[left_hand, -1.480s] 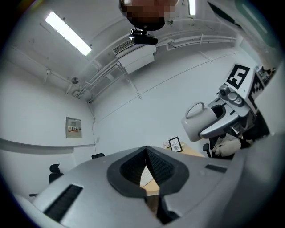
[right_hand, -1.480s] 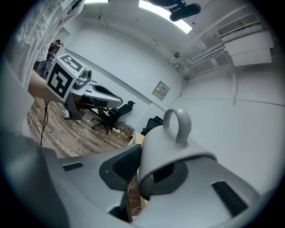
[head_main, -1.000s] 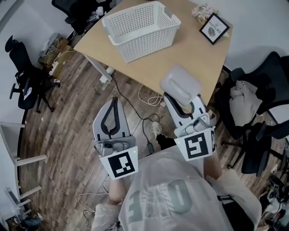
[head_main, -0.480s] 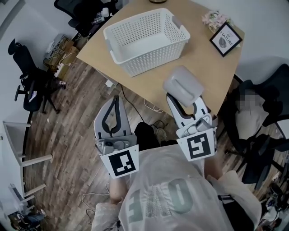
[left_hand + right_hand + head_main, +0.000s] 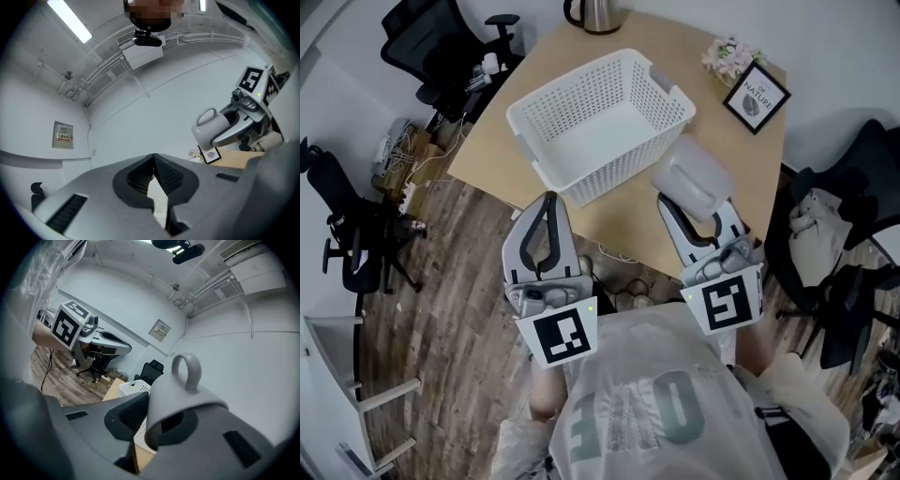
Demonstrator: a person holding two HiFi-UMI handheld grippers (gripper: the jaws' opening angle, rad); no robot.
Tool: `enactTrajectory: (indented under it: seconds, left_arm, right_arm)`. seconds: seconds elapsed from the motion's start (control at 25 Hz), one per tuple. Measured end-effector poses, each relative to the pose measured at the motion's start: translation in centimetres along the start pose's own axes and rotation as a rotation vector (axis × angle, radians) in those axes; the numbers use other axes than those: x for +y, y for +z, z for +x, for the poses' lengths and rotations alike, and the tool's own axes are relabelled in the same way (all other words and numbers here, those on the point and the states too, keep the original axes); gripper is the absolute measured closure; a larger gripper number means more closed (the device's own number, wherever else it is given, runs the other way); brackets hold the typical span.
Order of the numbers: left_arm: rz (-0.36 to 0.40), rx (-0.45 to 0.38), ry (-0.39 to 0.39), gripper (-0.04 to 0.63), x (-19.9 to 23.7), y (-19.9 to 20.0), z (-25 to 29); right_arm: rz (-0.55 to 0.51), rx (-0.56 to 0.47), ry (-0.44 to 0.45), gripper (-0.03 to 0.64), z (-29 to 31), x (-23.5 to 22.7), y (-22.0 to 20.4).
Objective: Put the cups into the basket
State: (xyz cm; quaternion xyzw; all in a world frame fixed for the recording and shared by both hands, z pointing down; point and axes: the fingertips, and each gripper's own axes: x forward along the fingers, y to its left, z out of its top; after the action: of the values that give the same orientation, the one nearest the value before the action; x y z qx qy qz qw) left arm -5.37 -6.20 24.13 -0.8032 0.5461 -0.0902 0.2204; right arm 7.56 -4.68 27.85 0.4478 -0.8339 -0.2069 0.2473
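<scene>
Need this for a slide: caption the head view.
Right tongs hold a cup beside the empty basket; left tongs shut, empty.

Left gripper point(image 5: 548, 199) closed; right gripper point(image 5: 694, 194) clamped.

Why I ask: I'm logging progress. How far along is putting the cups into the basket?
Nothing is done: the basket looks empty. In hand: the right hand-held gripper grips one cup short of it. To do: dropping it in; the left hand-held gripper is shut, empty. No other cups show.
</scene>
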Motion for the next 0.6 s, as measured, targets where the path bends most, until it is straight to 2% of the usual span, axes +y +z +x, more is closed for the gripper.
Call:
enactTrajectory:
  seconds: [0.2,0.6]
  left_arm:
    - [0.003,-0.073,-0.059,0.586,4.8,-1.5,3.7]
    - [0.012,-0.127,-0.203,0.586,11.6,-5.6,8.9]
  right_arm:
    - [-0.017,0.046,-0.076,0.572,5.0,-1.0,2.1]
    - [0.039,0.145,-0.196,0.572,13.2,-2.3,4.6]
